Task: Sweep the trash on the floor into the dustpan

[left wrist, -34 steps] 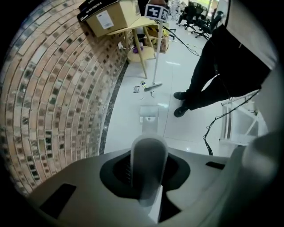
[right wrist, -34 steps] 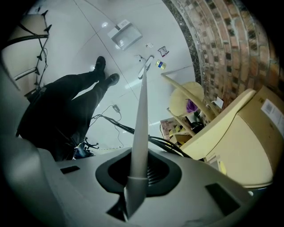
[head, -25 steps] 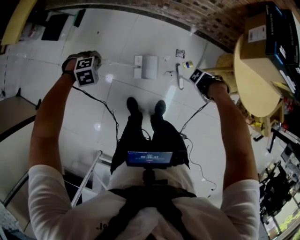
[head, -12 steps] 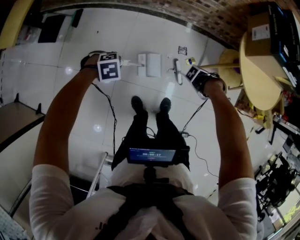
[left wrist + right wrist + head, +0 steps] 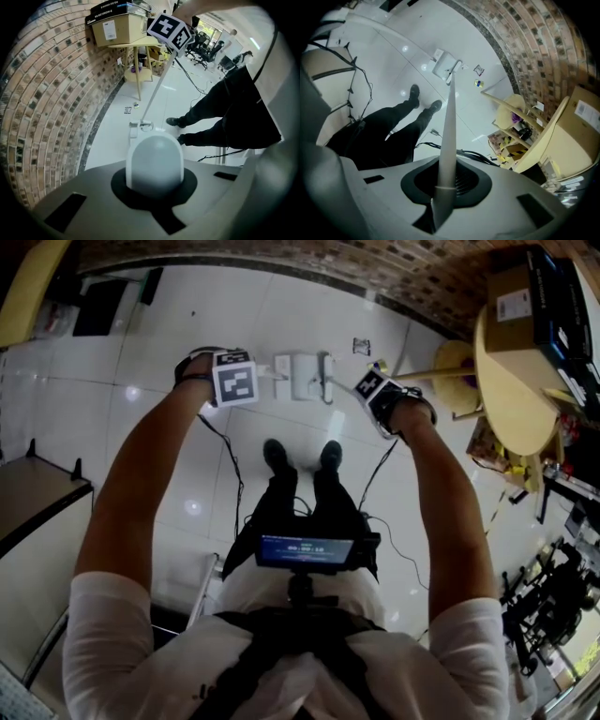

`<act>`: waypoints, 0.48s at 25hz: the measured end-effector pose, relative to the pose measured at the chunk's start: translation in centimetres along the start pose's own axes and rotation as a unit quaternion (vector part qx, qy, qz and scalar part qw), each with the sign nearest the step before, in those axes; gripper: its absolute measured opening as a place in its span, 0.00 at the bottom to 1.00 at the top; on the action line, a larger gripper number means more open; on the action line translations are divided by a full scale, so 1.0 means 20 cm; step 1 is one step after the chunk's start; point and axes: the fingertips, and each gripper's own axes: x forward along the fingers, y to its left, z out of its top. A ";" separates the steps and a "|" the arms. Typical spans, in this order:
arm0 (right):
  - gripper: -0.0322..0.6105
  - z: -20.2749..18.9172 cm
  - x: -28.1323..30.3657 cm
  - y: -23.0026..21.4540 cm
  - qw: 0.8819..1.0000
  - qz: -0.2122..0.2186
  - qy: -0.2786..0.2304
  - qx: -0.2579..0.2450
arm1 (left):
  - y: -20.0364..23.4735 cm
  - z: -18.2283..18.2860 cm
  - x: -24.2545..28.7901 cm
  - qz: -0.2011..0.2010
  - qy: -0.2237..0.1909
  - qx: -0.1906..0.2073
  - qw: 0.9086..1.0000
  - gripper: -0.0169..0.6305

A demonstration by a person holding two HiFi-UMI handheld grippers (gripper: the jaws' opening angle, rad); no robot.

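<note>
Nearest is the person's chest with a small screen (image 5: 305,551) fixed on it, and past it two dark shoes (image 5: 277,454) stand on the white tiled floor (image 5: 169,456).

Beyond the shoes both arms reach forward. The left tongs (image 5: 239,381) point down to the floor and are clenched on the rounded grey-white end of the dustpan handle (image 5: 154,161), which fills the space between the jaws. The right tongs (image 5: 373,390) are tilted downward and grasp the long pale broom handle (image 5: 449,126). This handle runs away from the jaws to the floor.

Between the two tongs the white dustpan (image 5: 302,376) lies on the floor, just beyond the shoes. The lower end of the broom (image 5: 325,381) is at the right edge of the dustpan.

The trash is further and to the right, outside the dustpan: a small yellow and blue piece (image 5: 478,83) near the right tongs, and a small dark packet (image 5: 361,346) a little further, near the brick wall (image 5: 422,277).

At the far right stands a round yellow desk (image 5: 511,390) that carries a cardboard box (image 5: 514,296).
</note>
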 end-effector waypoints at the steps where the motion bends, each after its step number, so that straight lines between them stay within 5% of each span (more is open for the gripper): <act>1: 0.12 0.02 -0.02 0.02 1.000 0.012 -0.011 0.004 | 0.00 0.00 0.00 -0.001 0.000 0.000 1.000 0.03; 12: 0.12 0.10 -0.17 0.09 0.999 0.013 -0.050 -0.005 | 0.03 0.00 0.00 0.003 -0.007 -0.005 1.000 0.03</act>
